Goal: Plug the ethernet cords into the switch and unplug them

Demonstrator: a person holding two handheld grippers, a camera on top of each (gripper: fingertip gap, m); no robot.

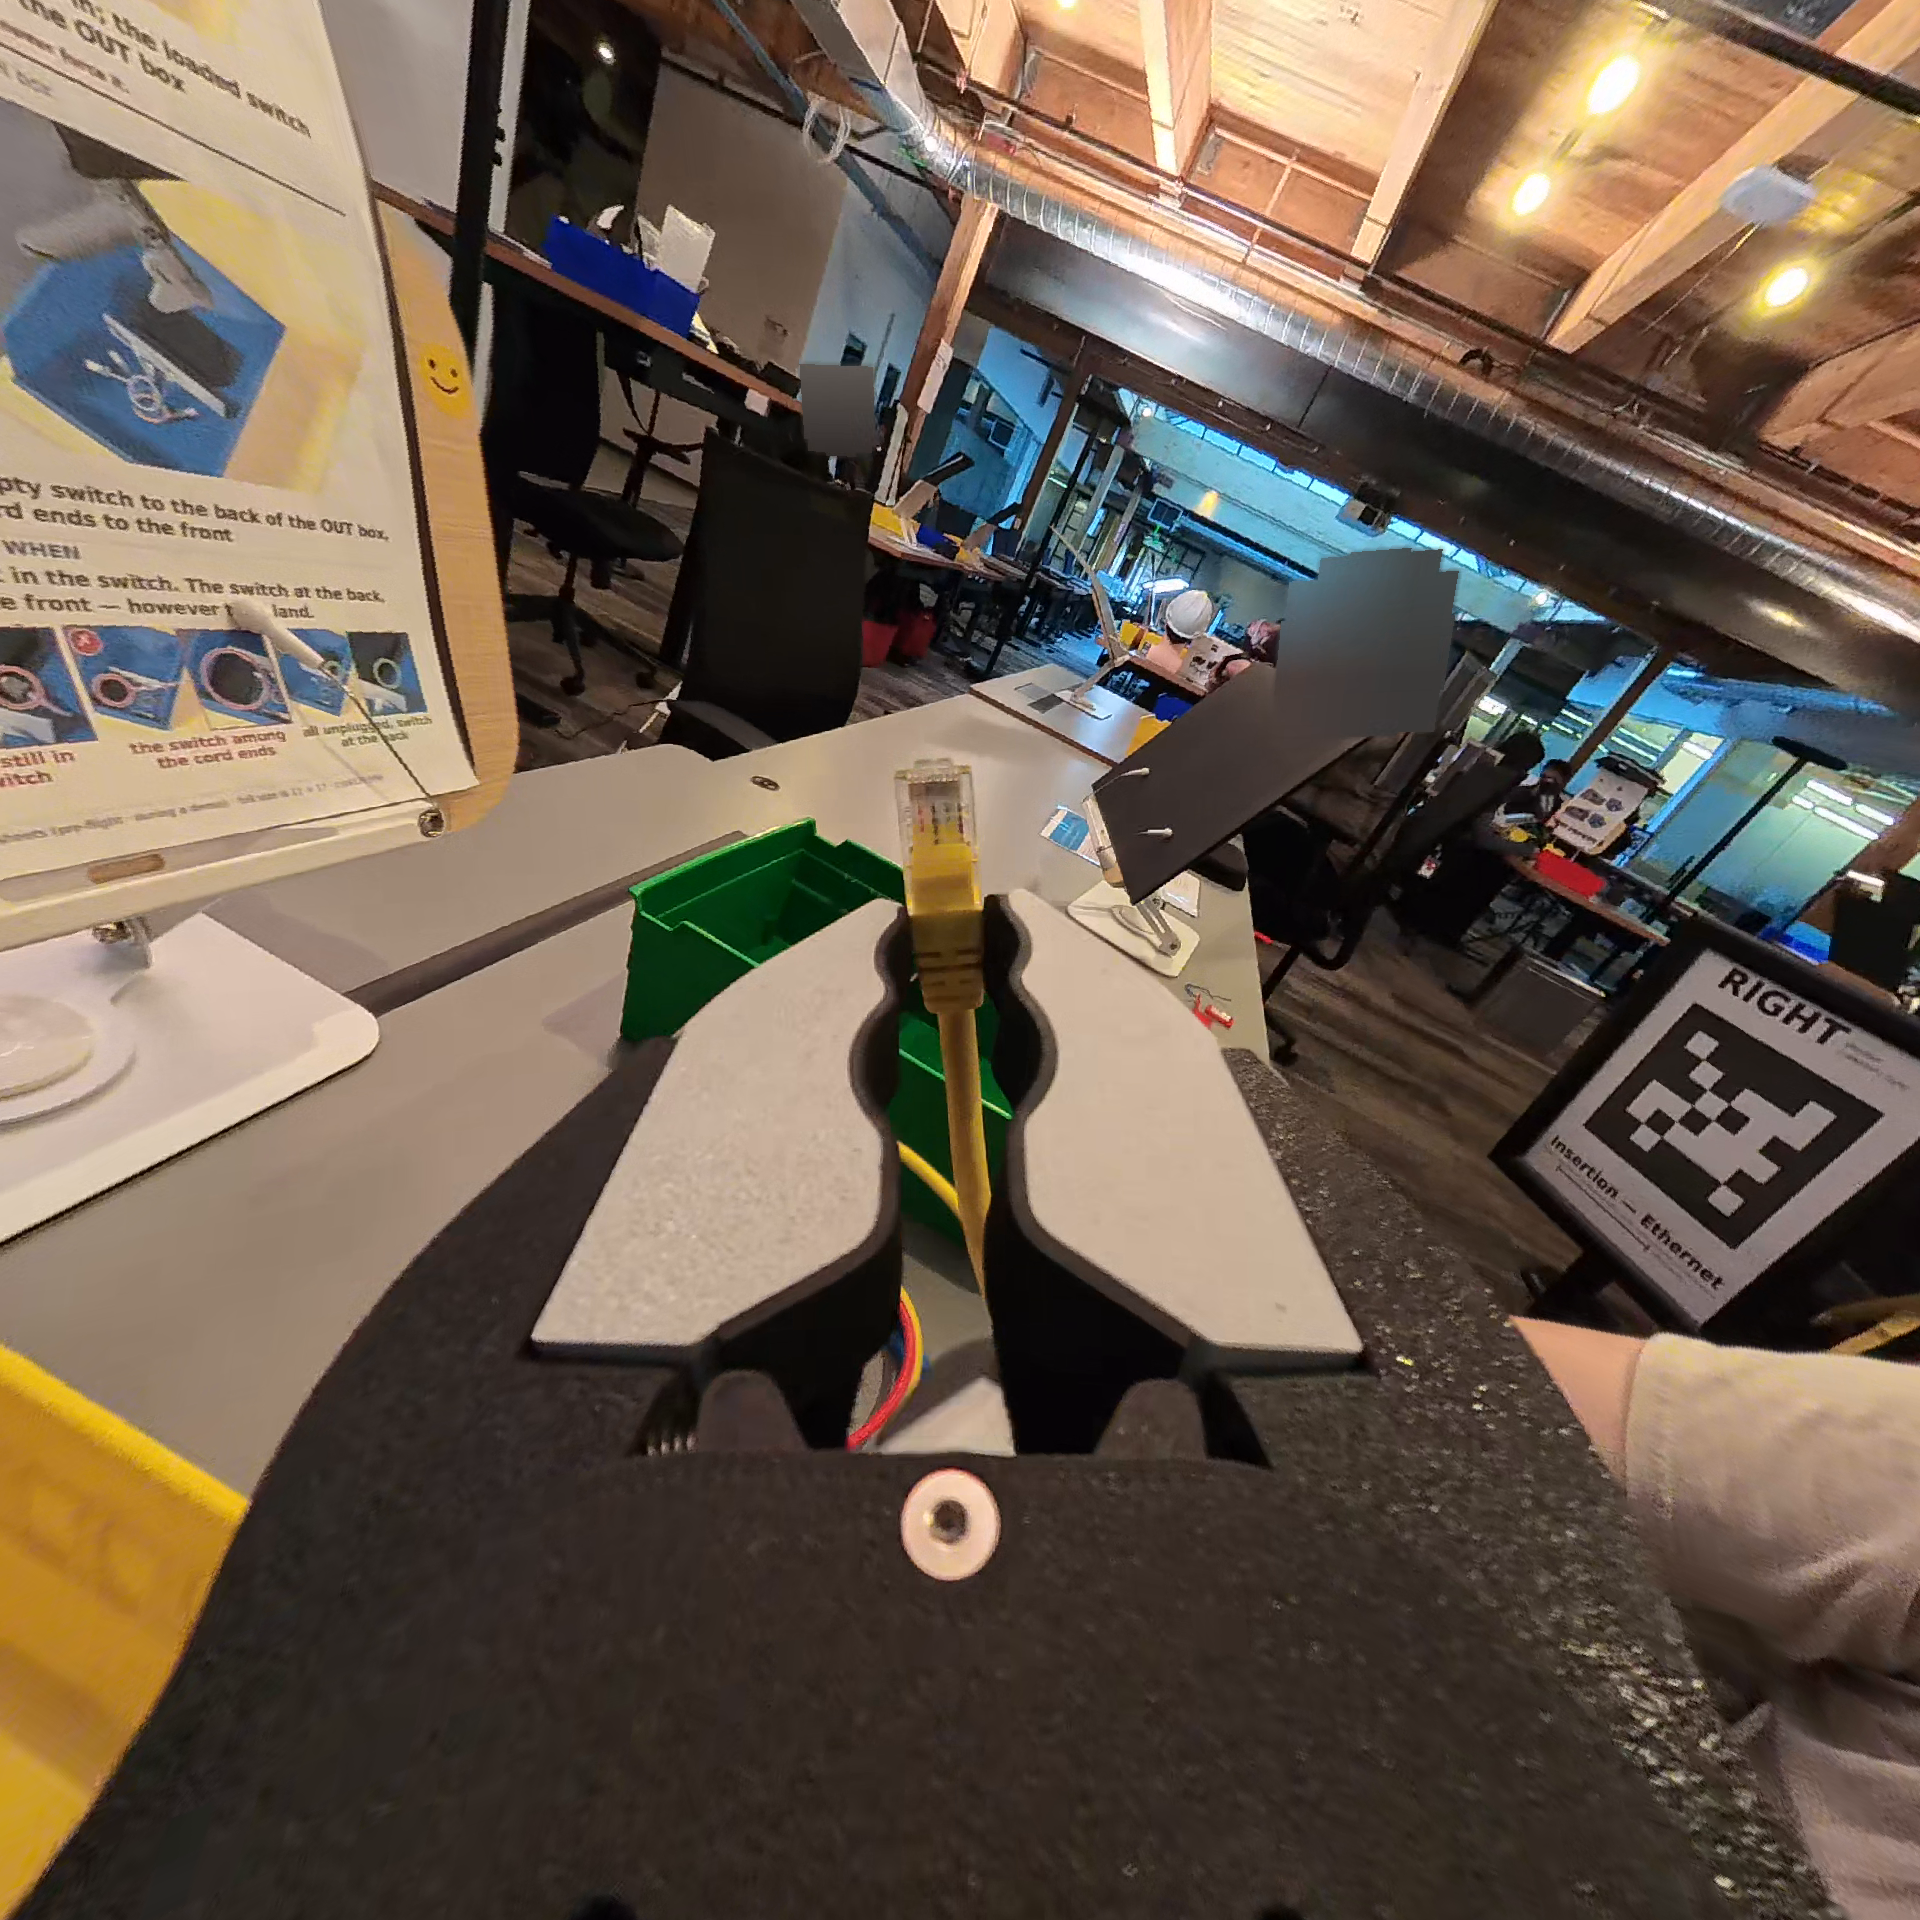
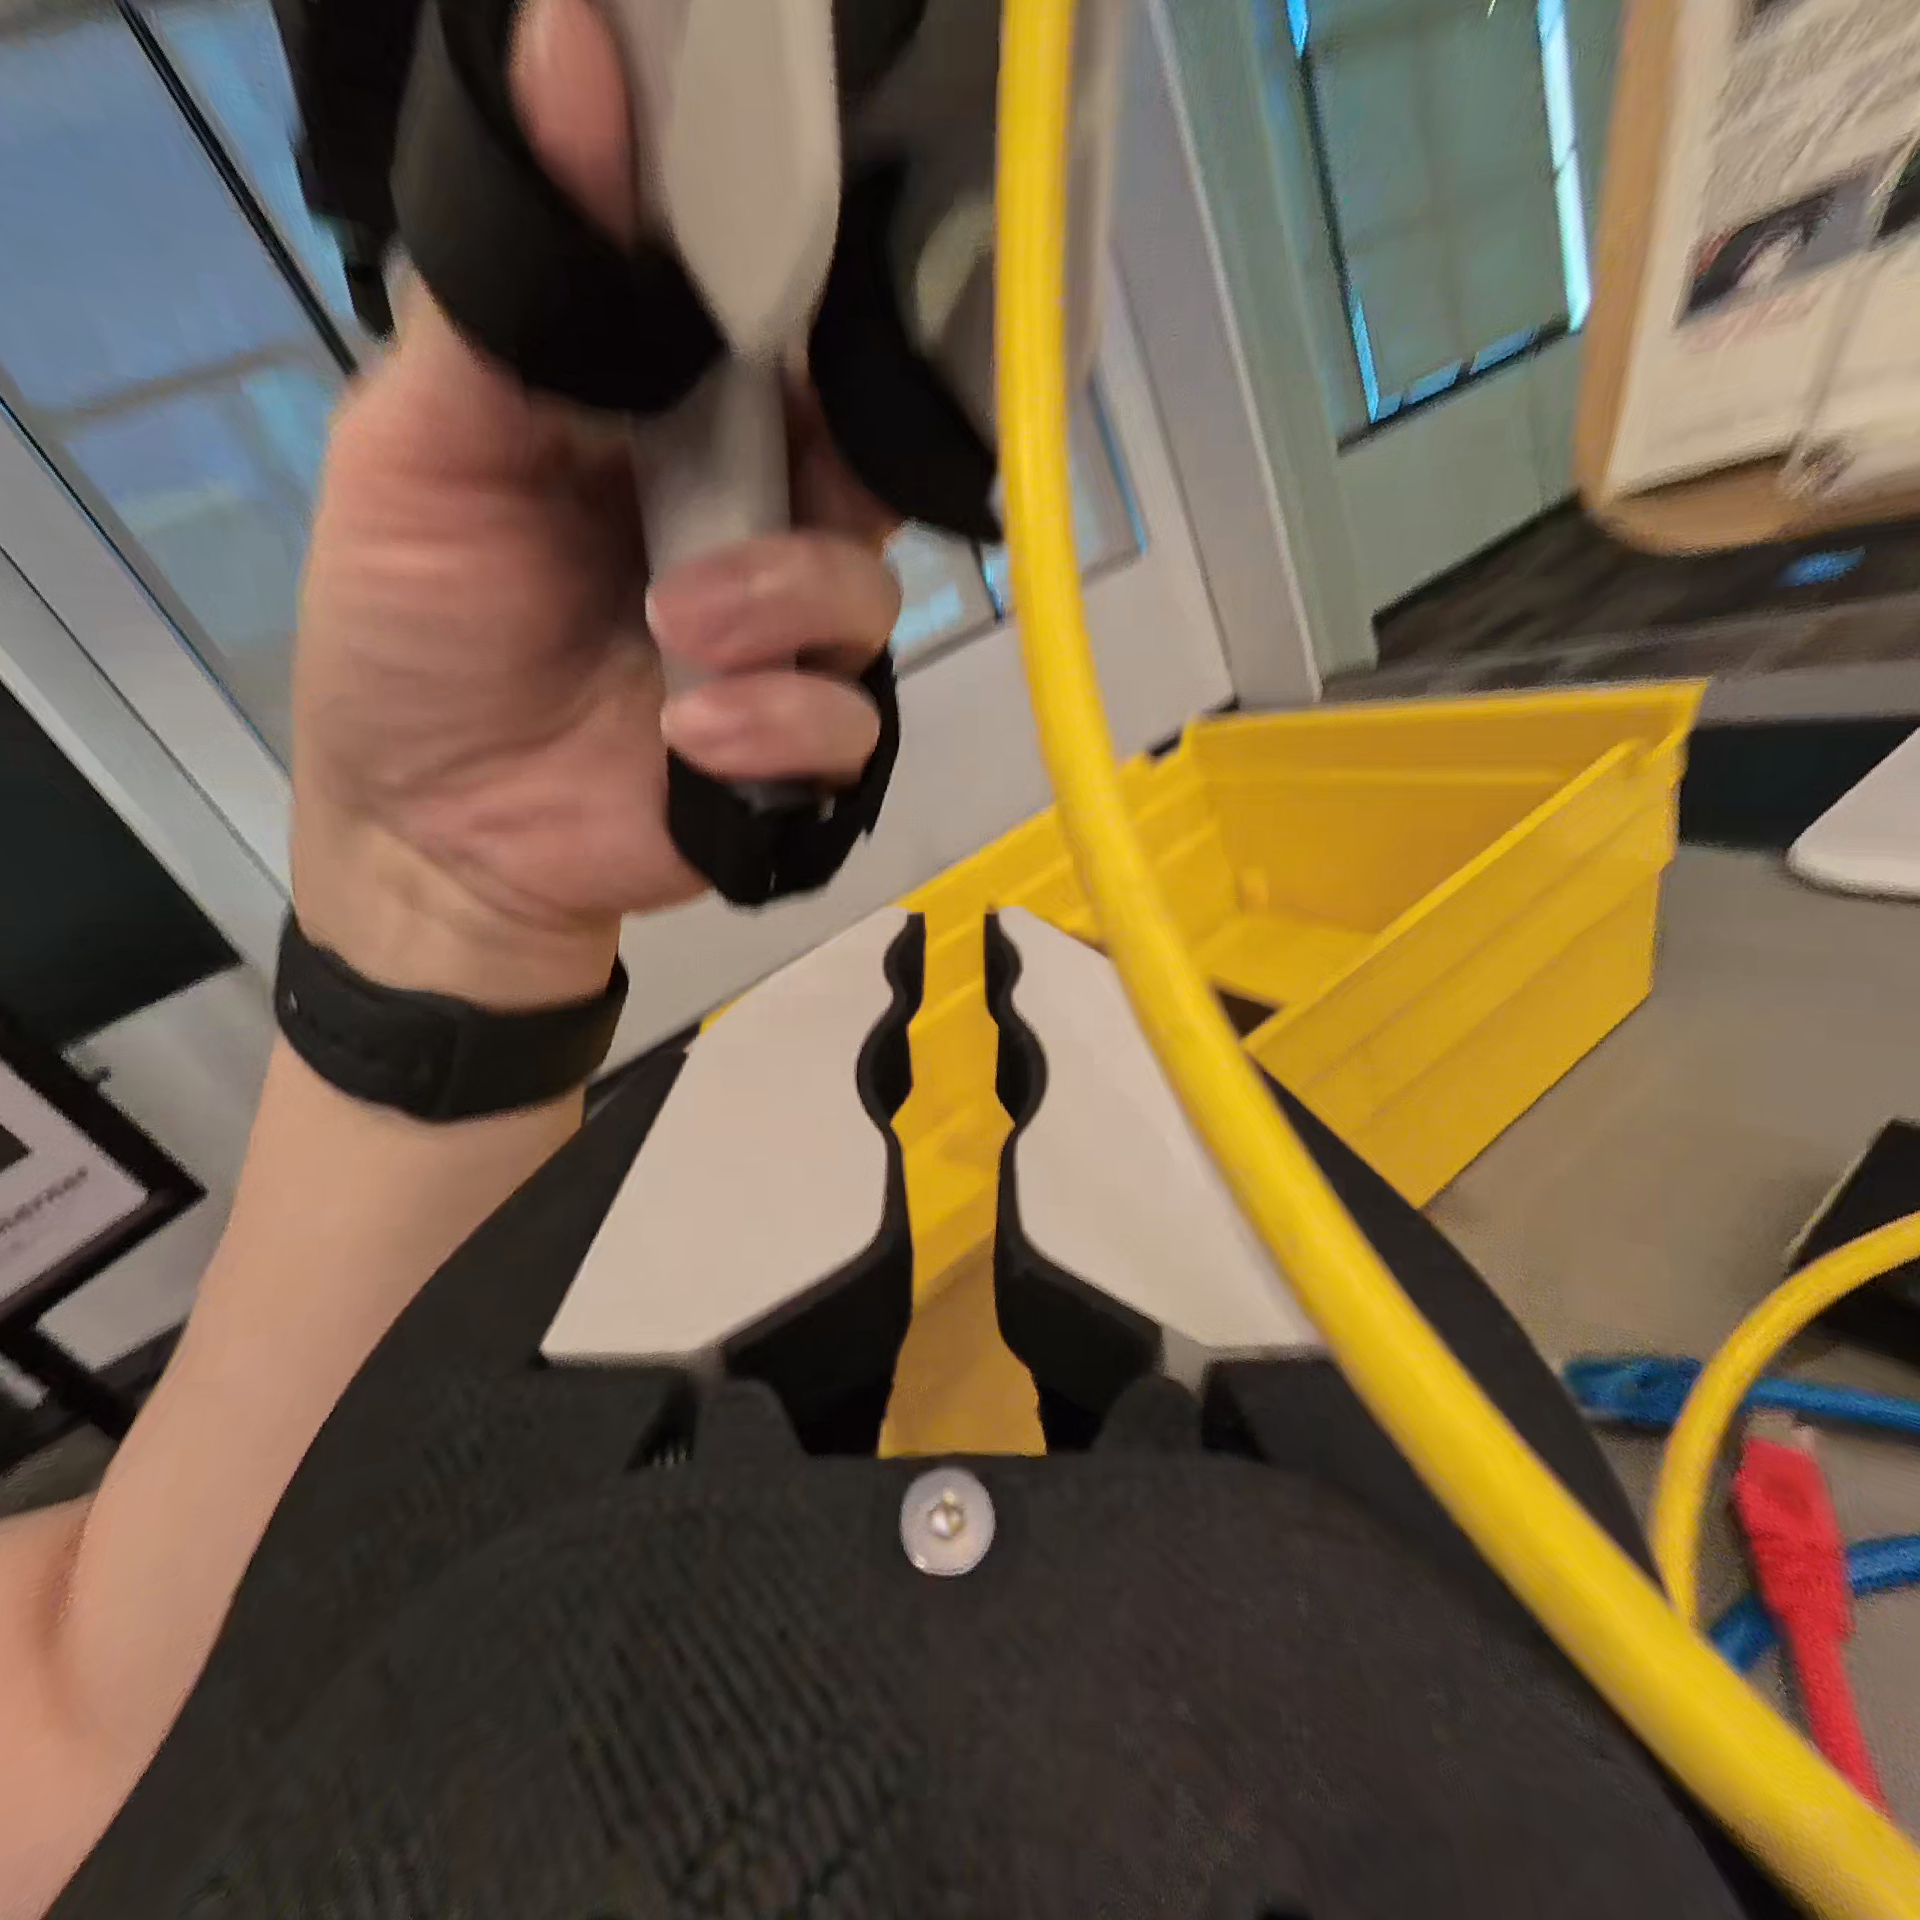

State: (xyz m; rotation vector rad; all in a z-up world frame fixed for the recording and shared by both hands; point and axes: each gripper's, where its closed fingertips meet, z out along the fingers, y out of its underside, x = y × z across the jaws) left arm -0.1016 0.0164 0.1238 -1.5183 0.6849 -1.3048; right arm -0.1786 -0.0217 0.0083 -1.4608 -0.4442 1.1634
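Observation:
My left gripper is shut on a yellow ethernet cord, pinching the boot just behind the clear plug, which sticks up past the fingertips, held above the table. In the right wrist view the same yellow cord hangs in a long curve across the frame and over my right finger. My right gripper is empty, jaws a narrow gap apart. The hand-held left gripper shows up close, above and left of it. A red cord plug and a blue cord lie on the table at right. The switch is not in view.
A green bin stands on the grey table just beyond my left gripper. A yellow bin stands ahead of my right gripper and shows in the left wrist view. An instruction board on a white stand is at left; a marker sign at right. Some 15 cm of space lies between my two pairs of fingers.

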